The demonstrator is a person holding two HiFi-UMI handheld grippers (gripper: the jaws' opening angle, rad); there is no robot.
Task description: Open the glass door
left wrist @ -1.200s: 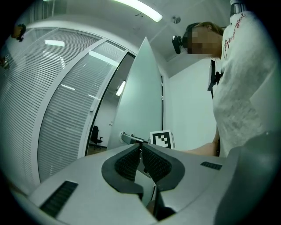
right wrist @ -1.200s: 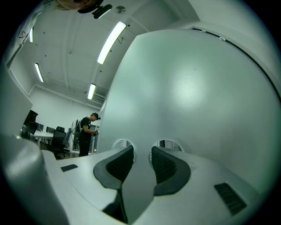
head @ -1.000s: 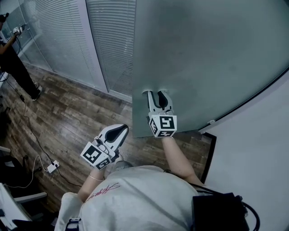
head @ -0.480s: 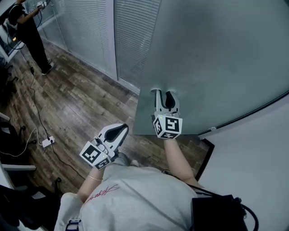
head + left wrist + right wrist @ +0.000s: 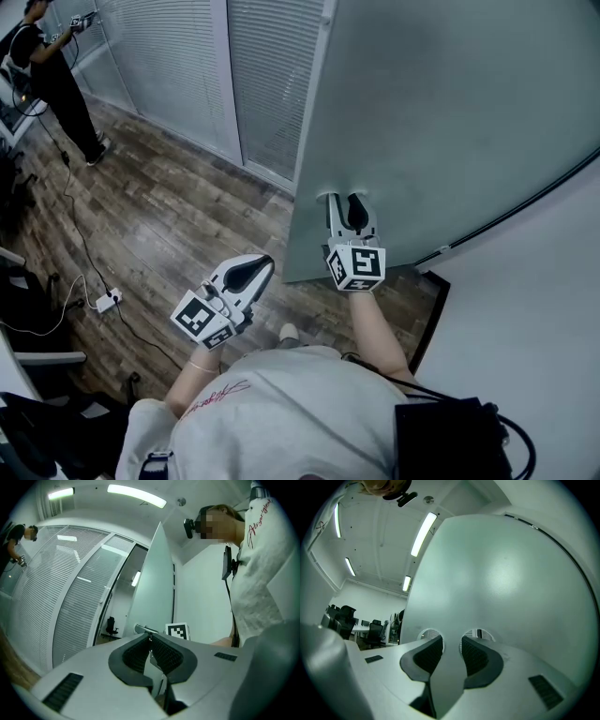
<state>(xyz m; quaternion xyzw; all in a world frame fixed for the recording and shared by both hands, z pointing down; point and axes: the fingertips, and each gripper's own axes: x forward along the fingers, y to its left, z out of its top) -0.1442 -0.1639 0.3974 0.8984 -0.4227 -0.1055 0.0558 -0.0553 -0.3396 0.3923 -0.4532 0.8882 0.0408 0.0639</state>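
Observation:
The frosted glass door (image 5: 450, 112) stands ajar, its free edge running down to the wooden floor. My right gripper (image 5: 349, 197) has its tips against the door's face low near that edge. In the right gripper view the right gripper (image 5: 451, 639) has its jaws a little apart with only the door (image 5: 497, 573) showing in the gap; two round fittings (image 5: 430, 633) sit just beyond the tips. My left gripper (image 5: 265, 260) hangs free over the floor, shut and empty. In the left gripper view the left gripper (image 5: 150, 634) points at the door (image 5: 152, 588) and a metal handle stub (image 5: 140, 629).
A glass wall with blinds (image 5: 187, 66) runs along the left. Another person (image 5: 52, 70) stands by it at the far left. A cable and power strip (image 5: 108, 300) lie on the wooden floor (image 5: 169, 225). A white wall (image 5: 534, 309) and dark frame post (image 5: 433, 319) are at the right.
The door's free edge and my right gripper on it have shifted right and slightly down in the head view; the opening beside the blinds is wider. The left gripper has barely moved.

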